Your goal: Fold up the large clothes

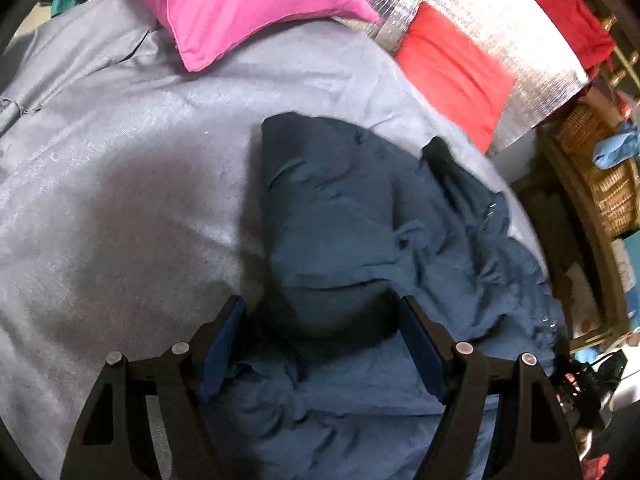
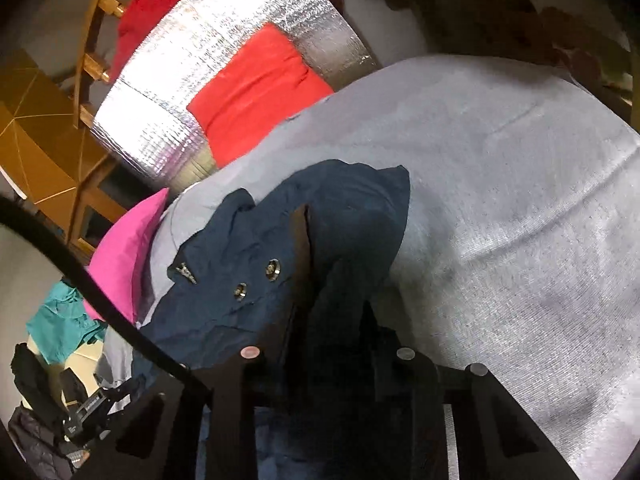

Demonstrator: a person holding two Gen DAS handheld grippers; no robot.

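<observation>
A dark navy jacket (image 1: 360, 232) lies crumpled on a grey bedsheet (image 1: 120, 168). My left gripper (image 1: 322, 312) is open, its blue-padded jaws wide apart just above a fold of the jacket, holding nothing. In the right wrist view the jacket (image 2: 248, 280) shows metal snap buttons and hangs bunched over the sheet (image 2: 500, 220). My right gripper (image 2: 332, 320) has its jaws close together on a dark fold of the jacket; its fingertips are buried in the cloth.
A pink pillow (image 1: 240, 4) and a red cushion (image 1: 456, 68) lie at the head of the bed against a silver quilted panel (image 1: 500, 32). A wicker basket (image 1: 600, 168) stands past the bed's right edge. Teal cloth (image 2: 60, 324) lies beside the bed.
</observation>
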